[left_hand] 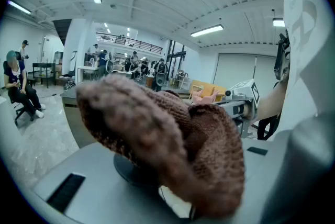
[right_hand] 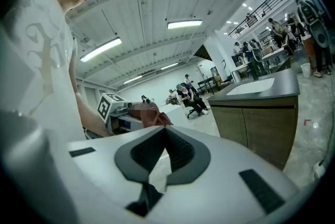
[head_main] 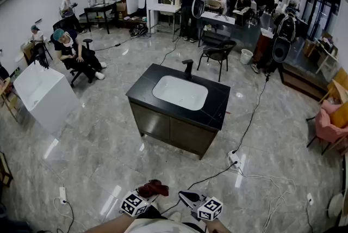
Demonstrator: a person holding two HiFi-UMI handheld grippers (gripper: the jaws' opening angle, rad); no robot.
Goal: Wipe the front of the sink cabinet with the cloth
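**Desk:** Where's the cloth?

**Operator:** I see the cloth (head_main: 154,188) at the near edge, bunched in my left gripper (head_main: 145,194). The jaws are closed on it. It's reddish-brown, coarse knit, and folds over the jaw tips in thick rolls.

**Desk:** And the other tool?

**Operator:** My right gripper (right_hand: 166,135) sits just right of the left one. Its pads meet at the tips and hold nothing.

**Desk:** How far is the work?

**Operator:** The sink cabinet (head_main: 173,132) stands well apart from both grippers, farther in, near the middle of the floor (head_main: 92,153). Its front is dark brown, two doors under a black countertop (head_main: 216,111) with a white basin (head_main: 180,92) and a black faucet (head_main: 188,67) at the far side.

**Desk:** The room?

**Operator:** I see glossy grey marble tiles, with cables (head_main: 254,111) trailing right of the cabinet. A white block (head_main: 46,97) stands left. Seated people (head_main: 73,53) are at the far left, and a black chair (head_main: 218,54) is beyond the cabinet.
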